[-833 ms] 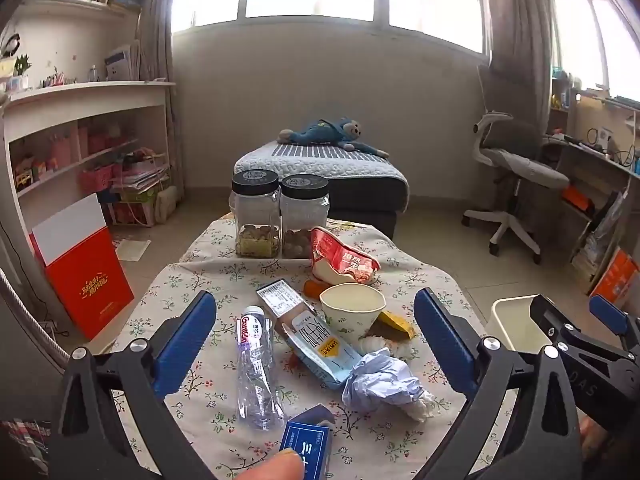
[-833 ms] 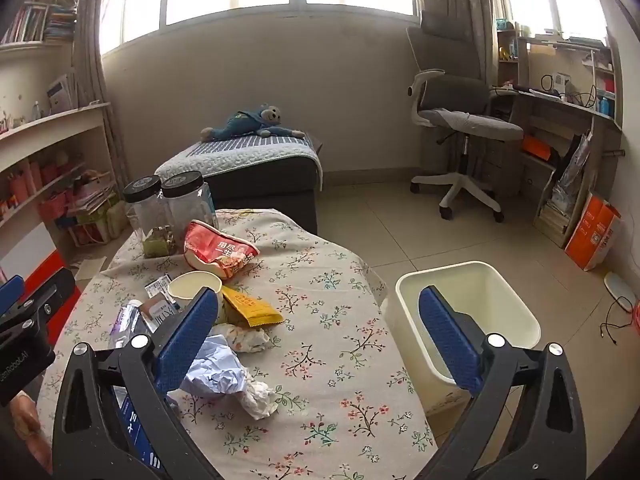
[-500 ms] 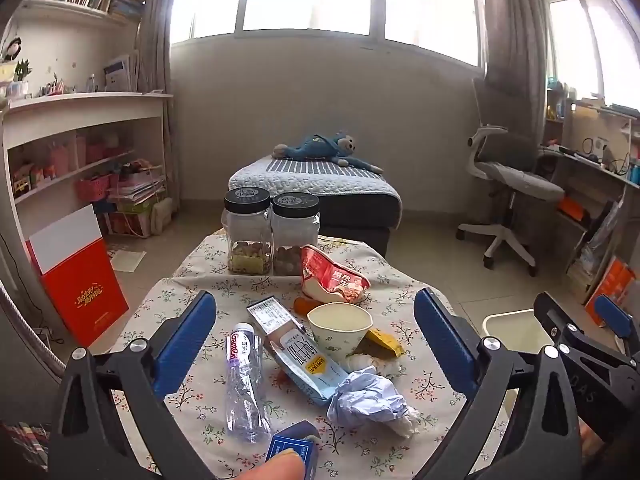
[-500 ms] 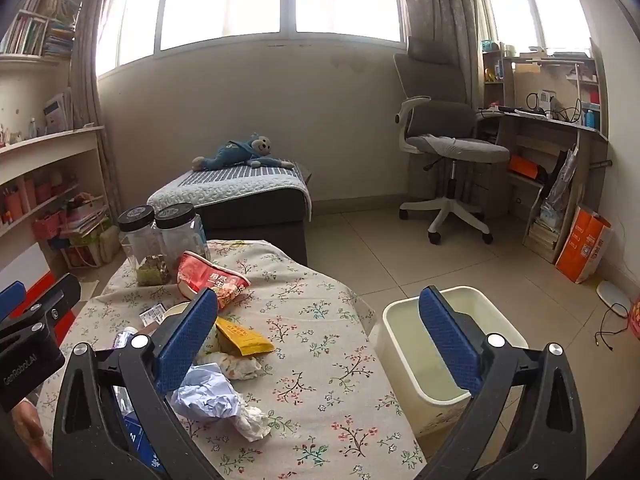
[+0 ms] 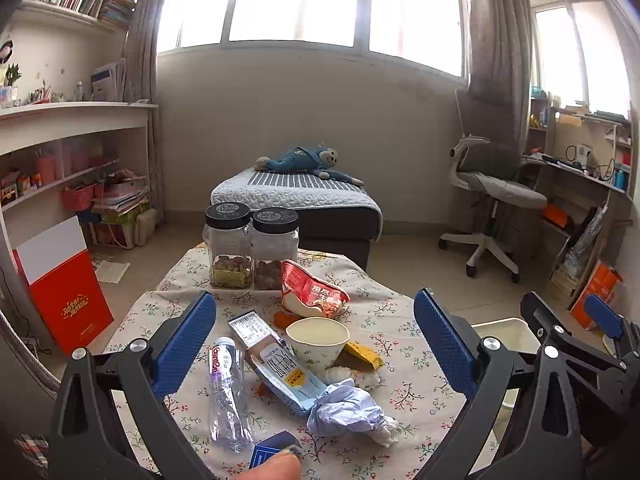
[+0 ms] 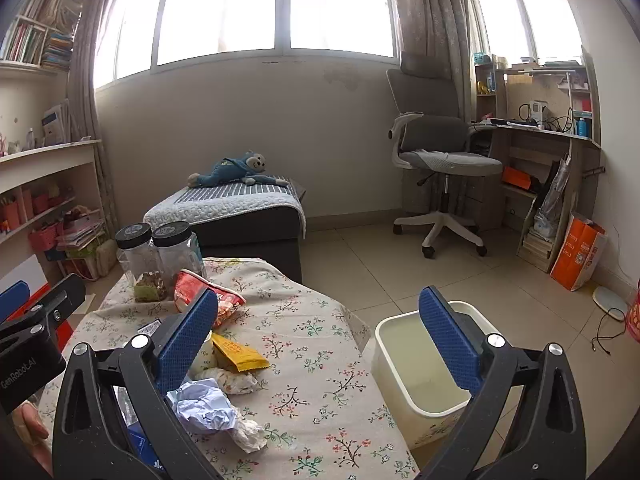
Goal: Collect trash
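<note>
Trash lies on a table with a floral cloth (image 5: 404,376): a crushed plastic bottle (image 5: 228,396), a flattened blue carton (image 5: 286,372), a paper cup (image 5: 319,340), crumpled bluish paper (image 5: 346,404) (image 6: 202,404), a yellow wrapper (image 6: 238,352), a red snack bag (image 5: 310,292) and a small blue box (image 5: 272,454). My left gripper (image 5: 316,344) hovers above and before the pile, open, nothing between its pads. My right gripper (image 6: 316,340) is open too, held over the table's right edge. A cream waste bin (image 6: 424,364) stands on the floor right of the table.
Two black-lidded jars (image 5: 252,246) stand at the table's far end. Beyond are a bed with a blue plush toy (image 5: 308,160), an office chair (image 6: 440,160) and a desk (image 6: 560,136) at right, shelves (image 5: 60,152) at left. A fingertip (image 5: 272,468) shows at the bottom edge.
Both grippers have tilted up, so the table and trash sit lower in the views and more of the windows shows. Nothing was grasped; jaws stayed wide.
</note>
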The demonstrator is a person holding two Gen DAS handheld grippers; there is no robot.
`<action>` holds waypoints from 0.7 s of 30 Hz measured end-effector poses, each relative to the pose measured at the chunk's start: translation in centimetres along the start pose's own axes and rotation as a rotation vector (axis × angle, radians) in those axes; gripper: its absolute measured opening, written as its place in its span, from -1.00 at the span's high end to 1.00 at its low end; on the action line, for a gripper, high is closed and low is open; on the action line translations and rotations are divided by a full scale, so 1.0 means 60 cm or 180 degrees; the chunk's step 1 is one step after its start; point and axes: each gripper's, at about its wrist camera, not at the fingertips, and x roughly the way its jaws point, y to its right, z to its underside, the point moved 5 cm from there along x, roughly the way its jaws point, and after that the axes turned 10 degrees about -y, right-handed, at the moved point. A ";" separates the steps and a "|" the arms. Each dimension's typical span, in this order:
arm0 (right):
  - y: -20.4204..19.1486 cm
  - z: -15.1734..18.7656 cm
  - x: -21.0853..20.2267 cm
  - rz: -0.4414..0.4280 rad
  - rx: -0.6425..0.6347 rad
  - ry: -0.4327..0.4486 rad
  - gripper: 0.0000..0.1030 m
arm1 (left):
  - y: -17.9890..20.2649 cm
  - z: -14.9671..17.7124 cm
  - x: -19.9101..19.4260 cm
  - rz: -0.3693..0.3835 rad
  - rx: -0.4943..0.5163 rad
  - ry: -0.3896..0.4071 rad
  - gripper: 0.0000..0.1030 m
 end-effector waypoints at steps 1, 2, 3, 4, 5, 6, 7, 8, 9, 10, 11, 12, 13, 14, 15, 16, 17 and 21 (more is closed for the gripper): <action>0.002 -0.002 -0.001 0.0002 0.0005 0.0008 -0.87 | 0.002 -0.002 -0.002 0.0009 0.0006 0.0015 -0.87; 0.004 -0.003 -0.003 0.0004 0.0009 0.0014 -0.87 | 0.004 -0.004 -0.005 0.0013 0.0013 0.0030 -0.87; 0.005 -0.004 -0.004 0.0009 0.0013 0.0023 -0.87 | 0.006 -0.005 -0.007 0.0015 0.0020 0.0042 -0.87; 0.009 -0.005 -0.005 0.0013 0.0021 0.0035 -0.87 | 0.008 -0.007 -0.008 0.0015 0.0028 0.0049 -0.87; 0.011 -0.005 -0.007 0.0013 0.0028 0.0050 -0.87 | 0.011 -0.007 -0.007 0.0014 0.0038 0.0046 -0.87; 0.012 -0.006 -0.008 0.0014 0.0035 0.0055 -0.87 | 0.012 -0.009 -0.007 0.0017 0.0040 0.0046 -0.87; 0.015 -0.007 -0.009 0.0019 0.0046 0.0065 -0.87 | 0.014 -0.010 -0.008 0.0024 0.0040 0.0047 -0.87; 0.017 -0.007 -0.010 0.0026 0.0055 0.0074 -0.87 | 0.015 -0.011 -0.008 0.0028 0.0037 0.0050 -0.87; 0.020 -0.008 -0.010 0.0032 0.0066 0.0080 -0.87 | 0.016 -0.013 -0.009 0.0033 0.0035 0.0053 -0.87; 0.022 -0.008 -0.010 0.0036 0.0074 0.0083 -0.87 | 0.017 -0.014 -0.009 0.0037 0.0038 0.0054 -0.87; 0.024 -0.009 -0.010 0.0039 0.0084 0.0086 -0.87 | 0.019 -0.015 -0.010 0.0041 0.0039 0.0057 -0.87; 0.028 -0.009 -0.011 0.0035 0.0099 0.0097 -0.87 | 0.020 -0.017 -0.010 0.0047 0.0041 0.0062 -0.87; 0.030 -0.009 -0.012 0.0034 0.0107 0.0105 -0.87 | 0.022 -0.018 -0.011 0.0053 0.0045 0.0064 -0.87; 0.032 -0.010 -0.012 0.0034 0.0114 0.0113 -0.87 | 0.024 -0.013 -0.008 0.0056 0.0050 0.0065 -0.87; 0.033 -0.010 -0.012 0.0036 0.0118 0.0121 -0.87 | 0.027 -0.014 -0.008 0.0059 0.0055 0.0068 -0.87; 0.034 -0.011 -0.012 0.0037 0.0122 0.0130 -0.87 | 0.029 -0.014 -0.008 0.0063 0.0061 0.0069 -0.87; 0.035 -0.011 -0.013 0.0037 0.0126 0.0140 -0.87 | 0.030 -0.015 -0.008 0.0069 0.0066 0.0069 -0.87; 0.040 -0.014 -0.016 0.0029 0.0143 0.0205 -0.87 | 0.038 -0.015 -0.009 0.0083 0.0088 0.0094 -0.87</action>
